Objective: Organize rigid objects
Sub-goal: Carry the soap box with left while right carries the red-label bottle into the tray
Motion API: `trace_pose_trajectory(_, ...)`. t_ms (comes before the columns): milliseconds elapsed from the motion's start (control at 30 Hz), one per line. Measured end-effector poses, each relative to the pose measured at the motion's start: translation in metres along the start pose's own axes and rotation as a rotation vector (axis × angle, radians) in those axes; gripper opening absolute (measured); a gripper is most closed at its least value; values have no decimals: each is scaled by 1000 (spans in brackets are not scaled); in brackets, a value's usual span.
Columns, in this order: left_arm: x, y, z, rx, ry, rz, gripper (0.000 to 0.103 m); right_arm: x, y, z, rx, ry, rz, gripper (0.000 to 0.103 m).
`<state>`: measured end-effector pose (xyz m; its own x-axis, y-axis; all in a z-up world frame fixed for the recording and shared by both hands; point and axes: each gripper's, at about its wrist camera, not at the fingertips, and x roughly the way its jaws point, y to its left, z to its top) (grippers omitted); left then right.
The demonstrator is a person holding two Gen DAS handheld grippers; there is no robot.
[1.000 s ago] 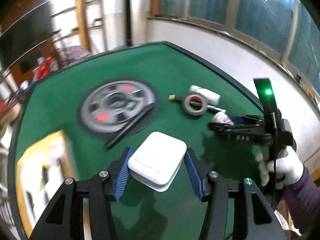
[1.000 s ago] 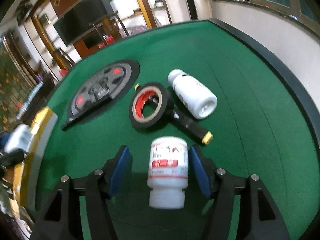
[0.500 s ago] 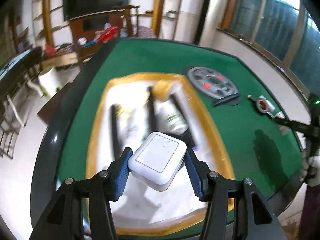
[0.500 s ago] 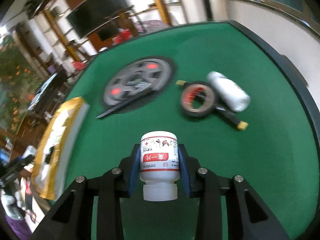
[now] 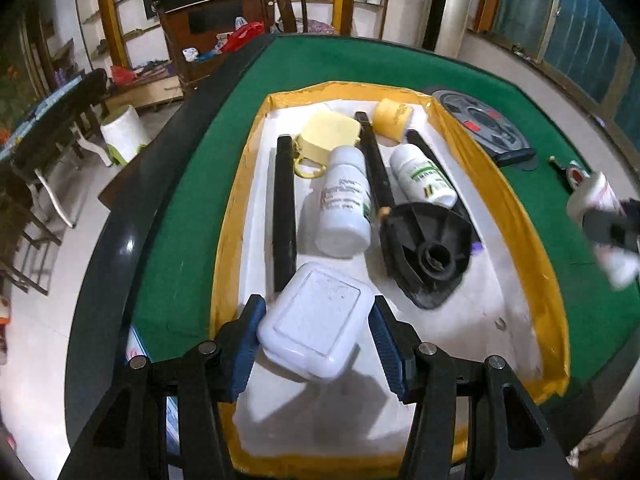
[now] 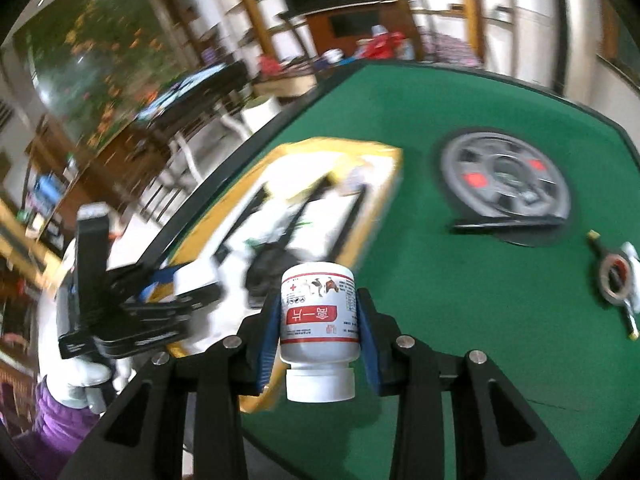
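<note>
- The white rectangular case [image 5: 316, 322] is clamped between the blue pads of the left gripper [image 5: 318, 338] and is held over the near end of the yellow-rimmed tray [image 5: 536, 248].
- Two white bottles [image 5: 346, 204], black bars [image 5: 284, 216] and a black disc-shaped part [image 5: 430, 254] are contained in the tray.
- The red-labelled white bottle [image 6: 318, 320] is gripped cap-down by the right gripper [image 6: 318, 334] above the green table [image 6: 460, 280], beside the tray.
</note>
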<state>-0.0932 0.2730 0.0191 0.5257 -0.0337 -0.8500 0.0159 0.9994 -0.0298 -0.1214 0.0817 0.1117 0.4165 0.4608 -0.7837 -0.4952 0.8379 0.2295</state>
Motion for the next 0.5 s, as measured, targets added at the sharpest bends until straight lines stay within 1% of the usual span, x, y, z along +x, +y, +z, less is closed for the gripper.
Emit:
trace_pose_trajectory(67, 5, 0, 6, -6, -3, 10, 57, 13, 17, 0, -30, 25, 16, 35)
trace_pose_trajectory(100, 6, 0, 9, -19, -1, 1, 57, 19, 25, 0, -44, 39, 22, 35)
trace_pose_trajectory(167, 4, 7, 11, -69, 5, -42, 57, 31, 42, -3, -75, 72, 29, 35)
trace_pose_trajectory(233, -4, 15, 11, -114, -10, -89, 57, 44, 53, -6, -107, 105, 27, 35)
trace_pose_trajectory(300, -18, 24, 9, -151, -51, -113, 57, 51, 62, -11, -130, 123, 19, 35)
trace_pose_trajectory(400, -42, 42, 3, -205, -129, -127, 58, 64, 71, -14, -163, 145, -8, 35)
trace_pose_trajectory(500, -64, 61, -6, -271, -204, -119, 65, 77, 77, -16, -190, 160, -48, 35)
